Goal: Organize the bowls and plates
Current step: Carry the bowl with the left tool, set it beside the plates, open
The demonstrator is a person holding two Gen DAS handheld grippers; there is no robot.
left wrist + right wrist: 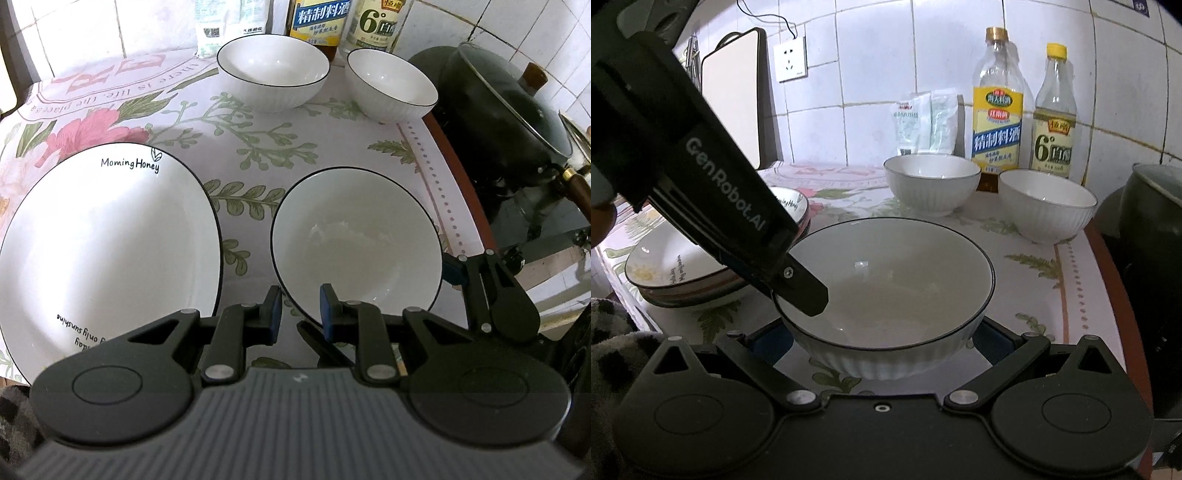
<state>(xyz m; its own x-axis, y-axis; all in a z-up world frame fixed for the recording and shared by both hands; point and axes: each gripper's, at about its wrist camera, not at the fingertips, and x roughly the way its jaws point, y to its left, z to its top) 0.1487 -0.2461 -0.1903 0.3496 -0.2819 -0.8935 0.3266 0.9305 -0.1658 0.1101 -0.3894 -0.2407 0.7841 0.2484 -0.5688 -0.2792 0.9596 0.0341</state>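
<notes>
So the left claw (300, 309) is pinched on the near bowl (356, 243)'s rim, right claw (882, 341) wide around its base on the bench (325, 129); next, probably lift and nest it.

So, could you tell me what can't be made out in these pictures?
- Right wrist view: the near bowl hides the pads of the right hand-held gripper; contact unclear.
- Right wrist view: the left hand-held gripper covers the plate stack; count unclear.
- Left wrist view: the top edge cuts off the cooking-wine bottle and vinegar bottle.
</notes>
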